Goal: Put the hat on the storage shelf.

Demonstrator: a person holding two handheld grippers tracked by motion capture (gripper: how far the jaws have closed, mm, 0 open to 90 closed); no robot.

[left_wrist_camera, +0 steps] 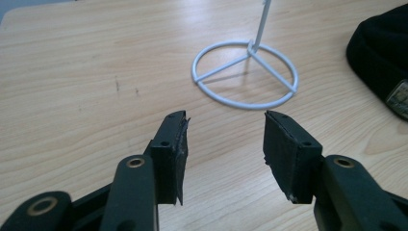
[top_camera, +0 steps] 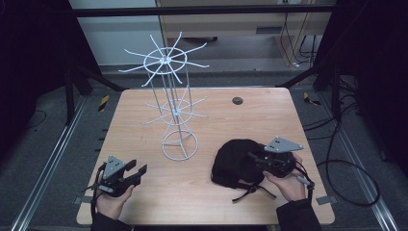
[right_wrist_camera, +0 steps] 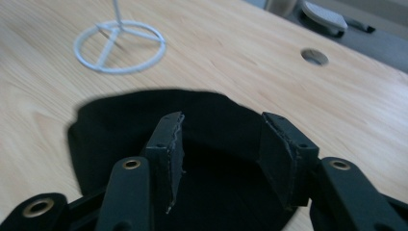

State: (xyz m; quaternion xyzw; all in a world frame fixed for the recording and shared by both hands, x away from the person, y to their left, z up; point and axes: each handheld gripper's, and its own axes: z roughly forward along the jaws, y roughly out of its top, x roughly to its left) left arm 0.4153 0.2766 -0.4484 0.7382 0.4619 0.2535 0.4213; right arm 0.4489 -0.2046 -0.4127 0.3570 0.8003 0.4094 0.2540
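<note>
The right tool (right_wrist_camera: pixel 222 159) is held released over the black cap (top_camera: pixel 235 161), which lies on the surface (top_camera: pixel 144 134) directly beneath its parted jaws. The left tool (left_wrist_camera: pixel 225 154) is released too, nothing grasped, the white wire rack (left_wrist_camera: pixel 245 74) just ahead

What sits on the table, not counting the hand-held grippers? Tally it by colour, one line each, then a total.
White: 1, the wire rack standing upright on its ring base
Black: 1, the cap lying right of the rack's base
Total: 2
</note>
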